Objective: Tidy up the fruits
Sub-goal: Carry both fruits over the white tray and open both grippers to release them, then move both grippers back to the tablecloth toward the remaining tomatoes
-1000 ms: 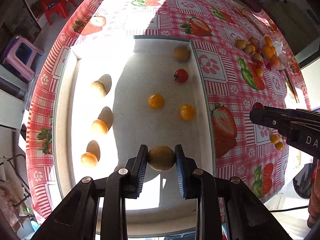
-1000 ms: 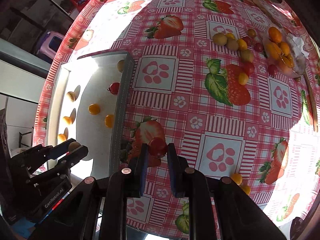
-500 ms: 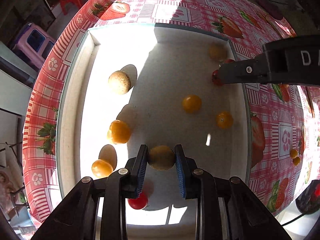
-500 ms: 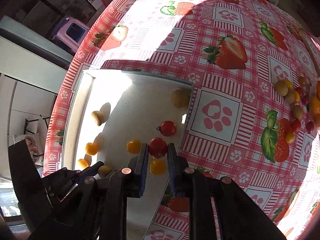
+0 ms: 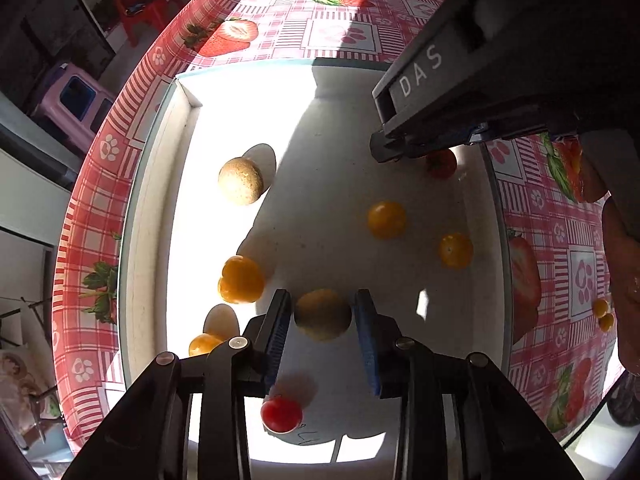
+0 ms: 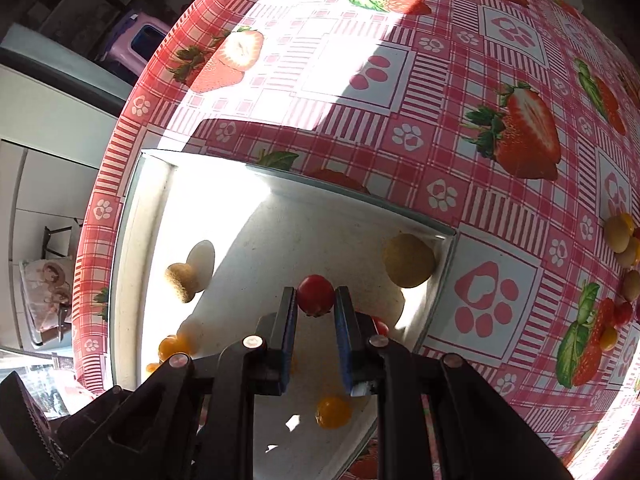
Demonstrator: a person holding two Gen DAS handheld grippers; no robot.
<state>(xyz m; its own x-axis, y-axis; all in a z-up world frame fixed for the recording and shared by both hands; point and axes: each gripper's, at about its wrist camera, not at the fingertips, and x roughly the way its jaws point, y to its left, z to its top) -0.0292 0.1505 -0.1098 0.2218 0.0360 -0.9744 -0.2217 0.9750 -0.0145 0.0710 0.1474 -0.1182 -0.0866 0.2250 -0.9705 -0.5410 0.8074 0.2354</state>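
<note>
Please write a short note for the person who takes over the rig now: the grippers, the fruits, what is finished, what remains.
Left gripper: closed on a yellow-green fruit, above the white tray.
Right gripper: closed on a red tomato, also above the tray.
Done: several orange, tan and red fruits already lie in the tray.
Left: release both, then fetch the loose fruits on the tablecloth.

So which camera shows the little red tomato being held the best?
The right wrist view: the red tomato sits in plain sight, pinched by the right hand-held gripper over the white tray. In the left wrist view, that gripper shows from the side and covers the tomato.
</note>
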